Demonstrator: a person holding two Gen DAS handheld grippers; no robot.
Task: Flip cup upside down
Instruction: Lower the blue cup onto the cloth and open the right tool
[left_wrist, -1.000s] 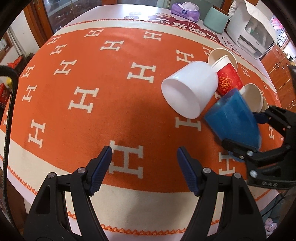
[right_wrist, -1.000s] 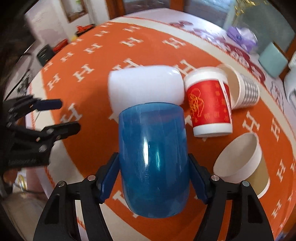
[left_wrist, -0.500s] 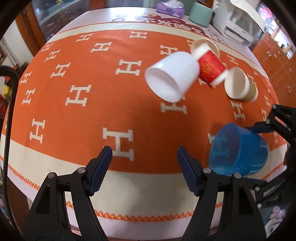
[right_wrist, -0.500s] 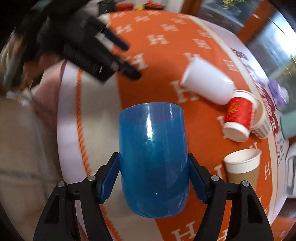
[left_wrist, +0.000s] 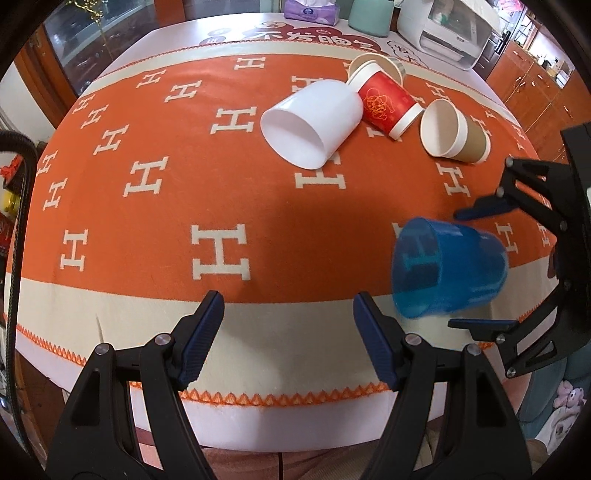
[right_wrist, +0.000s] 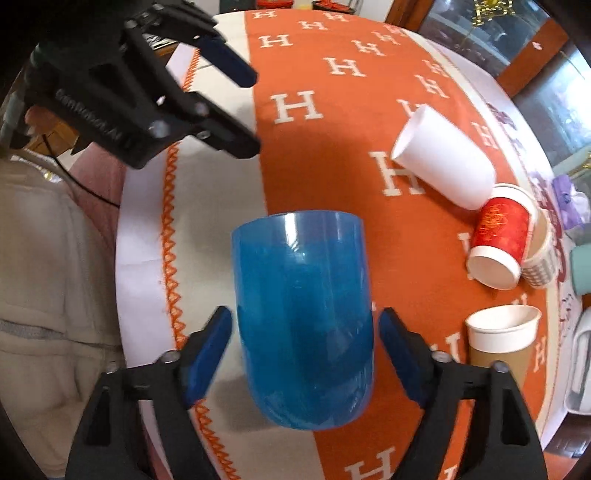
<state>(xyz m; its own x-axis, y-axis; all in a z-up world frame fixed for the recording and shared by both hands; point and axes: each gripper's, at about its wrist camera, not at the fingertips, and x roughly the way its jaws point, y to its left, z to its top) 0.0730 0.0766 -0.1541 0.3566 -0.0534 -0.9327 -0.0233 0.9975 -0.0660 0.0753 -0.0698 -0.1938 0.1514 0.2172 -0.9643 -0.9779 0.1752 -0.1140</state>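
Observation:
The blue translucent cup (right_wrist: 303, 302) sits between the fingers of my right gripper (right_wrist: 304, 343), its rim pointing away from the camera. The jaws stand slightly apart from its sides with small gaps, so the gripper is open. In the left wrist view the blue cup (left_wrist: 447, 273) is tilted near the table's front right, mouth facing left and down, with my right gripper (left_wrist: 480, 269) around it. My left gripper (left_wrist: 288, 339) is open and empty over the cloth's front edge.
A white cup (left_wrist: 314, 125), a red paper cup (left_wrist: 388, 105) and a brown paper cup (left_wrist: 454, 133) lie on their sides on the orange tablecloth (left_wrist: 147, 221). A tissue box (left_wrist: 310, 9) and a white appliance (left_wrist: 450, 33) stand at the back.
My right gripper carried the blue cup toward the front right table edge and turned it. Its jaws have opened slightly off the cup. The left gripper has pulled back a little.

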